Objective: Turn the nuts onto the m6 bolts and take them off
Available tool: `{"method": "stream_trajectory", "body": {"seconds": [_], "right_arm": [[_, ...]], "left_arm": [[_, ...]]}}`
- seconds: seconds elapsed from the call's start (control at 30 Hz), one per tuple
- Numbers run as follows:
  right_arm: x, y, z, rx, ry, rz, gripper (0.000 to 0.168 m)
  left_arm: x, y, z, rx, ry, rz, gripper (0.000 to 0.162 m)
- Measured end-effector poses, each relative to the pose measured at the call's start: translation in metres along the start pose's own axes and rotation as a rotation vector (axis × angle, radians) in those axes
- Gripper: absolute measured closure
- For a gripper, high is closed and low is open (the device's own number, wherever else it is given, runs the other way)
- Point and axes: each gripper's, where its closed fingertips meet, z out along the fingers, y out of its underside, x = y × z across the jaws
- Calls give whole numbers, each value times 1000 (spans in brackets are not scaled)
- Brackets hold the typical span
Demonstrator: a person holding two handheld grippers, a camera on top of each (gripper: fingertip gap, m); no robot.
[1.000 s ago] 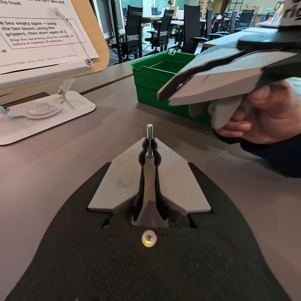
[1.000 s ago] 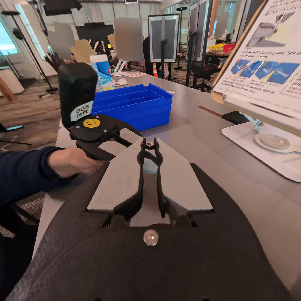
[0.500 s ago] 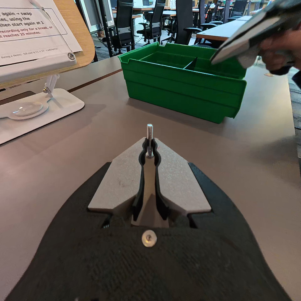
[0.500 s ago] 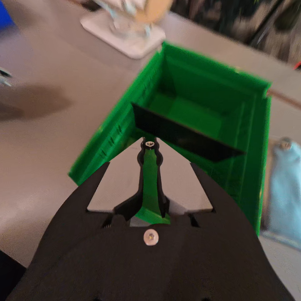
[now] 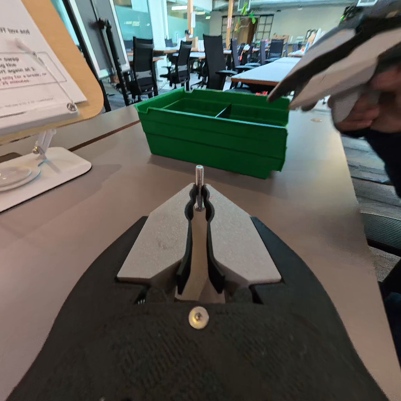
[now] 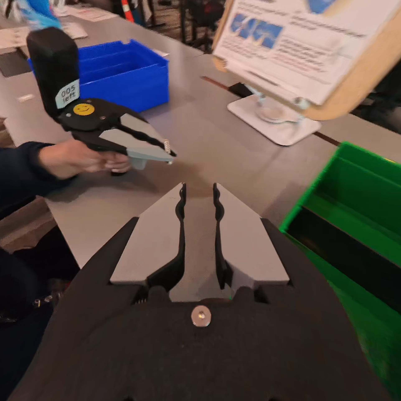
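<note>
My left gripper (image 5: pixel 199 191) is shut on a silver M6 bolt (image 5: pixel 199 176) that stands upright between its tips, threads up, no nut on it. It also shows in the right wrist view (image 6: pixel 168 152), held low over the grey table with the bolt (image 6: pixel 166 145) at its tip. My right gripper (image 6: pixel 199 188) is open and empty, over the table next to the green bin (image 6: pixel 351 195). In the left wrist view it (image 5: pixel 282 95) hovers blurred above the green bin's (image 5: pixel 217 149) right end. No nut is visible.
A blue bin (image 6: pixel 123 76) stands on the table behind the left gripper. An instruction board on a white stand (image 6: pixel 275 123) stands at the back; it also shows in the left wrist view (image 5: pixel 43 169). The green bin has a black divider (image 6: pixel 347 249). Office chairs stand beyond the table. The left gripper's tips are roughly 11 cm from the right gripper's.
My right gripper carried the nut from near the bolt to over the green bin, opened, and now has no nut; it has swung back toward the table. The left gripper still holds the bolt.
</note>
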Motion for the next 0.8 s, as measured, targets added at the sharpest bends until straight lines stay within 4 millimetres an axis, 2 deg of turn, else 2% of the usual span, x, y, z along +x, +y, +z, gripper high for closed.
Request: {"method": "stream_trajectory", "body": {"seconds": [0.13, 0.23, 0.4, 0.53, 0.63, 0.8], "right_arm": [[-29, -4, 48, 30, -50, 3, 146], [-36, -17, 68, 100, -95, 62, 147], [-31, -38, 69, 192, -155, 171, 152], [-40, -28, 85, 122, -155, 133, 153], [-45, -29, 94, 131, -160, 123, 152], [-50, -27, 111, 111, -194, 123, 159]], "left_arm": [[4, -18, -9, 97, 15, 28, 159], [-1, -15, -9, 72, -25, 65, 159], [-9, -14, -9, 56, -109, 137, 158], [-12, -15, -10, 50, -161, 190, 158], [-10, -15, -10, 43, -159, 208, 158], [-11, -11, -8, 25, -157, 203, 158]]}}
